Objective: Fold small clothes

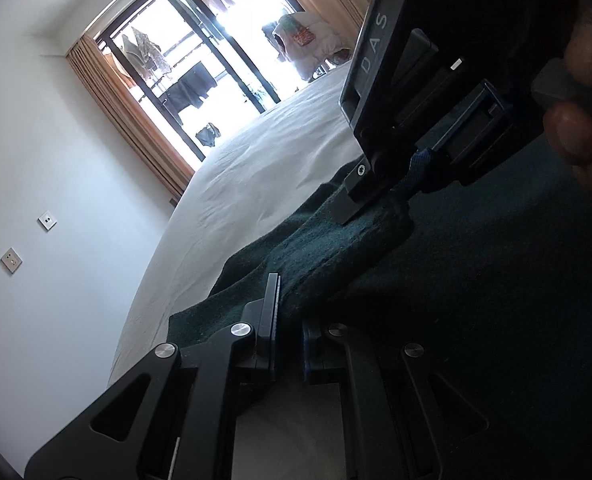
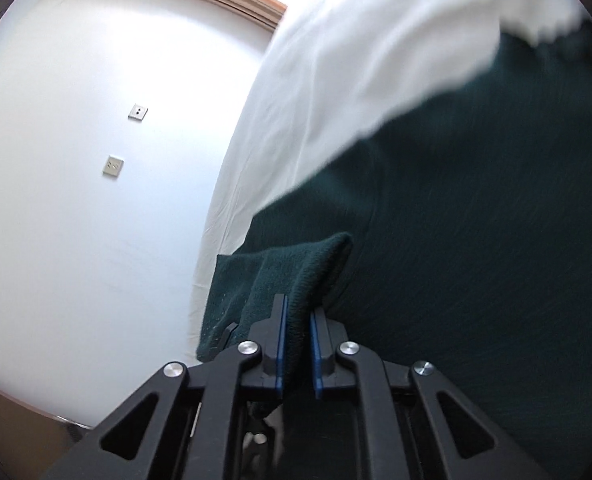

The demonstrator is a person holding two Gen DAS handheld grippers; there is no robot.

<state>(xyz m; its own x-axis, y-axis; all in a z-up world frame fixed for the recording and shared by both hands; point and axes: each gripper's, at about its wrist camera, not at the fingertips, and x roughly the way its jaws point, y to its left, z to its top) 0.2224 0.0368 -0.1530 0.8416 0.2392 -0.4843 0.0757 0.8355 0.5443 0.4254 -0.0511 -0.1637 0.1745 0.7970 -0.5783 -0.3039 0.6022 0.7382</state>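
Observation:
A dark green knit garment (image 1: pixel 475 280) lies on the white bed (image 1: pixel 264 168). My left gripper (image 1: pixel 290 320) is shut on a raised fold of its edge. The right gripper (image 1: pixel 395 188) shows in the left wrist view just beyond, held by a hand (image 1: pixel 583 92), pinching the same edge farther along. In the right wrist view, my right gripper (image 2: pixel 296 336) is shut on a ribbed hem of the garment (image 2: pixel 475 240), which drapes over the white sheet (image 2: pixel 335 80). That view is blurred.
A white wall (image 1: pixel 36 140) with two switch plates (image 1: pixel 47 221) runs along the bed's side. A large window with wooden-coloured curtains (image 1: pixel 128 128) and hanging laundry stands beyond the bed's far end.

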